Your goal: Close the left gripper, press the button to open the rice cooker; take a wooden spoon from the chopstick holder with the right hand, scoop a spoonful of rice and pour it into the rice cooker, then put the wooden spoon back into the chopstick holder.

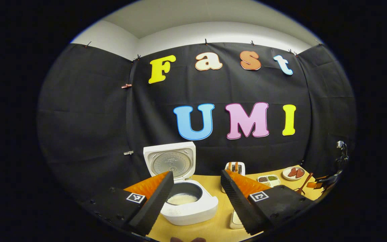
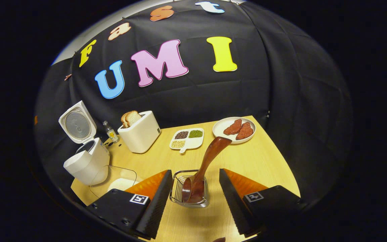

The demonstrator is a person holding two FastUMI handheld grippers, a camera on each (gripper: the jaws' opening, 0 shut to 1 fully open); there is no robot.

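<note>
- Wooden spoon: stiff, light, smooth and likely a bit slippery; best pinched mid-handle, well above the bowl.
- Standing bowl-down, tilted, in the wire chopstick holder near the table's front edge.
- Right gripper spread wide, empty, holder between its fingers.
- Left gripper spread, empty, before the open rice cooker.

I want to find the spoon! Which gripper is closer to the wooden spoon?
The right gripper. The wooden spoon stands in the chopstick holder just ahead, between its open fingers. The left gripper is over by the rice cooker.
</note>
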